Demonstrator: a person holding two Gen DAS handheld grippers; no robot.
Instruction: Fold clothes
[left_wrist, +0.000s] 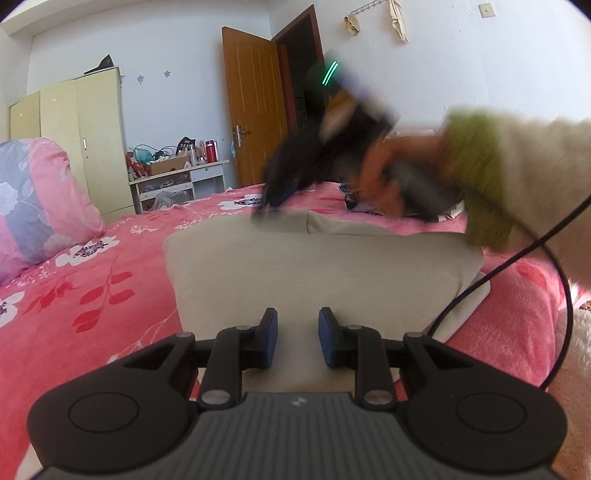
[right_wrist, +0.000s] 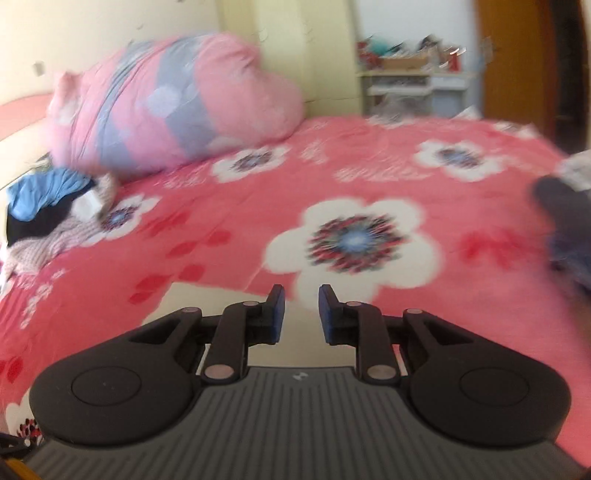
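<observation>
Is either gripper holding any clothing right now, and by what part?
Neither. The left gripper is empty above the folded beige garment. The right gripper is empty too, its jaws apart over the bedspread.

Soft, even daylight fills the bedroom, pale walls bright and shadows faint on the pink floral bedspread (left_wrist: 110, 266). In the left wrist view the near cream folded garment (left_wrist: 325, 273) is sharp, while the person's hand (left_wrist: 384, 177) and green cuff (left_wrist: 476, 177) smear with motion. The right wrist view is blurred nearly throughout (only the right gripper (right_wrist: 301, 314) stays crisp). Fisheye bending curves both frames, corners dark.
</observation>
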